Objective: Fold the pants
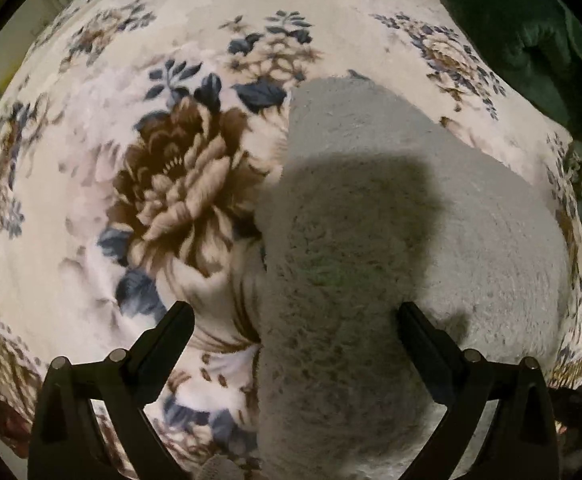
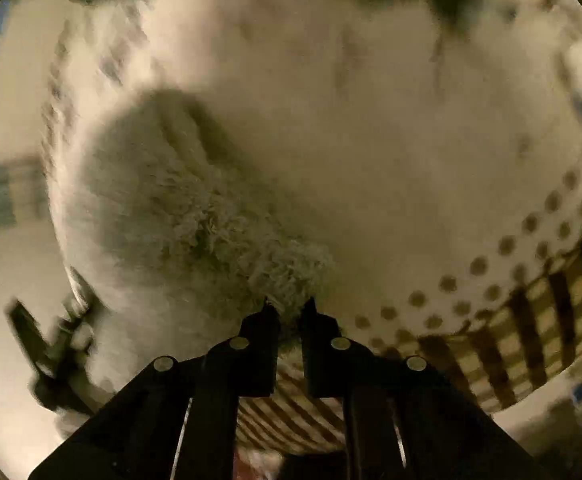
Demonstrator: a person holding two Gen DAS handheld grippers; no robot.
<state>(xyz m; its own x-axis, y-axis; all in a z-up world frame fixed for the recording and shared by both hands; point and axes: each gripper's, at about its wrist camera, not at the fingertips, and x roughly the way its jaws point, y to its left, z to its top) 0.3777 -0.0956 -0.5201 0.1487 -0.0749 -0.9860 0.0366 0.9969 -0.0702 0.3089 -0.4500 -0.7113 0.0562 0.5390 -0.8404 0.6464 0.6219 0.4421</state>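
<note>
The fuzzy grey fleece pants (image 1: 371, 240) lie spread flat on a cream plush blanket with brown and blue flowers (image 1: 171, 184), which covers a bed. The left gripper (image 1: 296, 312) hovers just above the pants' left edge with its fingers wide apart, one over the blanket and one over the grey fleece, holding nothing. In the blurred right wrist view, the right gripper (image 2: 289, 306) has its fingers nearly together, pinching a tuft at the pants' (image 2: 195, 216) near edge, beside the blanket's dotted and striped border (image 2: 491, 280).
</note>
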